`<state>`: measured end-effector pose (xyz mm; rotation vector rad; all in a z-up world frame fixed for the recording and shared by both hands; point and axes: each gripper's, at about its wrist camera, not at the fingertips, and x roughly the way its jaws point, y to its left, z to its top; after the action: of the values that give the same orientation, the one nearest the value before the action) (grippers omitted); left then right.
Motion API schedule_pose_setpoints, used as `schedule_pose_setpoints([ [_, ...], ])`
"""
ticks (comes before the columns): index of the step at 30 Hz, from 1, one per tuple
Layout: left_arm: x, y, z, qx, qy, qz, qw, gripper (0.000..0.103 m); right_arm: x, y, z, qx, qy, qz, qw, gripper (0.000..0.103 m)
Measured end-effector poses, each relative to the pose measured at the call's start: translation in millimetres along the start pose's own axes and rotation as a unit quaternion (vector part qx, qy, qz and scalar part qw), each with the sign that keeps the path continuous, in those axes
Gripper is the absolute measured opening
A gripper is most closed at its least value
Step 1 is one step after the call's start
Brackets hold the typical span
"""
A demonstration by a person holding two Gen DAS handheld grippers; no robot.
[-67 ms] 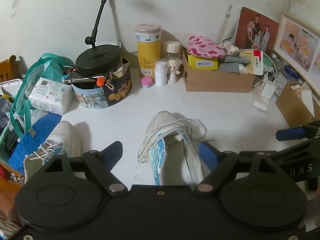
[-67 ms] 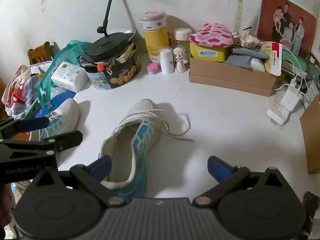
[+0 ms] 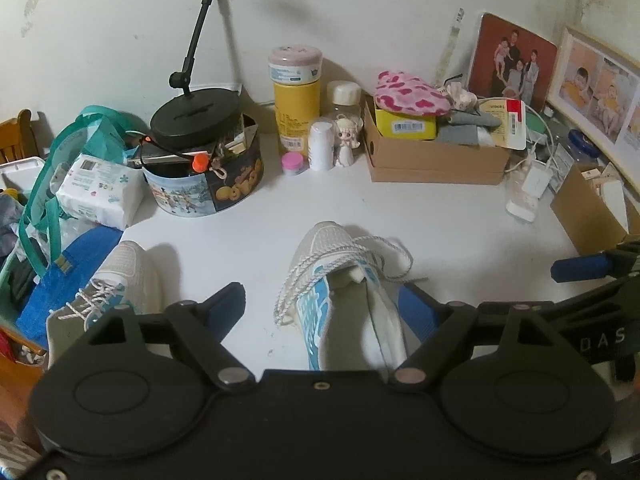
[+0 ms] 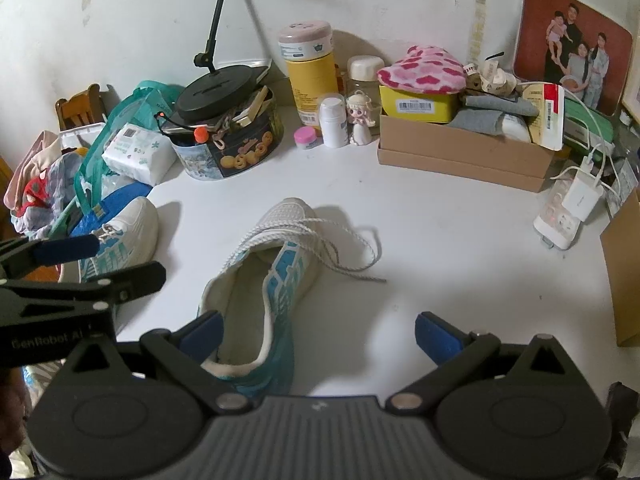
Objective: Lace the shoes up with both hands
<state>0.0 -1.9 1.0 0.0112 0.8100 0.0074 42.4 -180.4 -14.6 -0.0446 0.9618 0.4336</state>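
White and blue, the unlaced shoe (image 3: 344, 300) lies straight ahead between the wide, empty left gripper (image 3: 322, 304) and the equally wide right gripper (image 4: 318, 334), so lacing seems unstarted; next, each should pinch a loose lace (image 4: 352, 248) end.

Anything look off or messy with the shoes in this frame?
Yes: the middle shoe is unlaced, its white lace hanging loose over the toe and trailing onto the table. The second shoe, by the bags, looks laced.

Dim, cool indoor light, soft shadows falling rightward, slight graininess, strong fisheye bending at edges.
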Motion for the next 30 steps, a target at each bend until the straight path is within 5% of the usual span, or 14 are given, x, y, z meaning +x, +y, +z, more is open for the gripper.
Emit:
schedule_pose_setpoints([
  [30,10,2,1,-0.005,0.014,-0.007,0.9999,0.085,9,-4,4,0.003,0.011,0.001,1.000,0.102],
])
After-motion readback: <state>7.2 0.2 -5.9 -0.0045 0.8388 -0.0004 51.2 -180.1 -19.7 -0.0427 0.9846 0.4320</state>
